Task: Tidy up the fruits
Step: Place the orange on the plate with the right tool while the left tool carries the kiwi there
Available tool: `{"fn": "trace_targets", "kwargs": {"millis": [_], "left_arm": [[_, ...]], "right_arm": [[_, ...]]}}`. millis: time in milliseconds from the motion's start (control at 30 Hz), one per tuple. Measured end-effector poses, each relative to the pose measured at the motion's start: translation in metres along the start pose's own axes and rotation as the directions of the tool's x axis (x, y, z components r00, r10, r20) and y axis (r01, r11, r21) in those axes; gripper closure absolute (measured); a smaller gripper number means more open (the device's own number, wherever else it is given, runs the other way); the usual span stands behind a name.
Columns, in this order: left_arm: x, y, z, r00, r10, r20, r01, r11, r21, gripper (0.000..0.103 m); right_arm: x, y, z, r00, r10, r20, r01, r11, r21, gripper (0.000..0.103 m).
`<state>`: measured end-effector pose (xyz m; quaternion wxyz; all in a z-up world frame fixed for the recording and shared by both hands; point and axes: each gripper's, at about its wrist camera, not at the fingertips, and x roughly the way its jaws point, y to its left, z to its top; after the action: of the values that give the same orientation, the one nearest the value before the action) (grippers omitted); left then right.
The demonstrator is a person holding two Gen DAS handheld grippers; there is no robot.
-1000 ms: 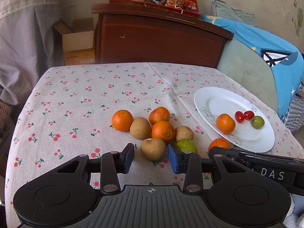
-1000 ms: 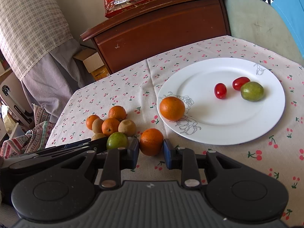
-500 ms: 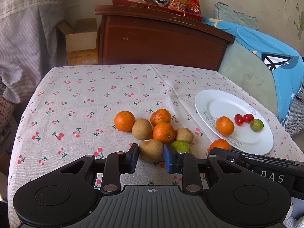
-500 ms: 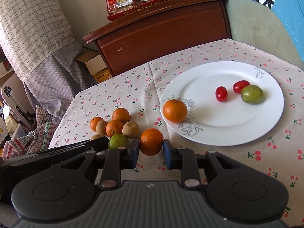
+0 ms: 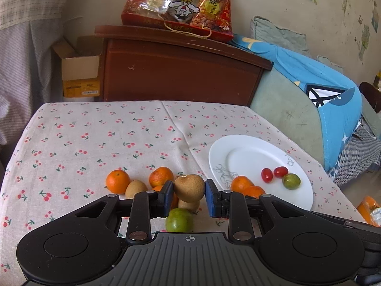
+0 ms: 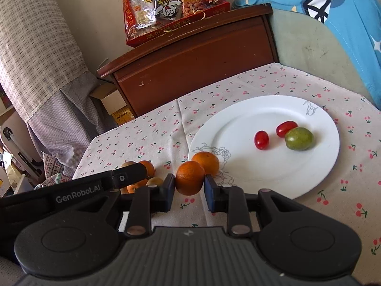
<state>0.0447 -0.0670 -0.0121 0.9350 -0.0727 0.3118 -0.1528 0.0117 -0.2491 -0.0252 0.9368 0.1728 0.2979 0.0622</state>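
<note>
My left gripper (image 5: pixel 189 193) is shut on a brown pear-like fruit (image 5: pixel 189 187) and holds it above the table. Below it lie a green fruit (image 5: pixel 179 219), another brown fruit (image 5: pixel 135 188) and oranges (image 5: pixel 117 181). My right gripper (image 6: pixel 189 186) is shut on an orange (image 6: pixel 190 177), lifted just off the cloth beside the white plate (image 6: pixel 316 166). The plate holds an orange (image 6: pixel 206 162), two cherry tomatoes (image 6: pixel 261 139) and a green fruit (image 6: pixel 299 139). The plate also shows in the left wrist view (image 5: pixel 250 152).
The table has a cherry-print cloth (image 5: pixel 95 138). Behind it stand a brown wooden cabinet (image 5: pixel 176 71) with a red snack bag (image 5: pixel 178 2), and a cardboard box (image 5: pixel 78 71). A green chair with a blue cloth (image 5: pixel 328 88) is at the right.
Both grippers rose from the table. The left closed on the brown fruit and lifted it. The right lifted its orange beside the plate.
</note>
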Motion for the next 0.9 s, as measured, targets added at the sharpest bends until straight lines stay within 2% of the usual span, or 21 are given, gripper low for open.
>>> {"fn": "trace_targets", "kwargs": {"millis": [367,900], "left_arm": [[0.032,-0.017,0.008,0.998,-0.05,-0.031,0.05,0.999,-0.002,0.077],[0.065,-0.041,0.016,0.991,-0.118,-0.063,0.12,0.993,0.021,0.076]], "right_arm": [[0.004,-0.024,0.006,0.998,-0.059,0.017,0.057,0.995,0.079,0.076],[-0.002,-0.046,0.013,0.984,-0.162,0.069,0.149,0.976,0.156,0.074]]}}
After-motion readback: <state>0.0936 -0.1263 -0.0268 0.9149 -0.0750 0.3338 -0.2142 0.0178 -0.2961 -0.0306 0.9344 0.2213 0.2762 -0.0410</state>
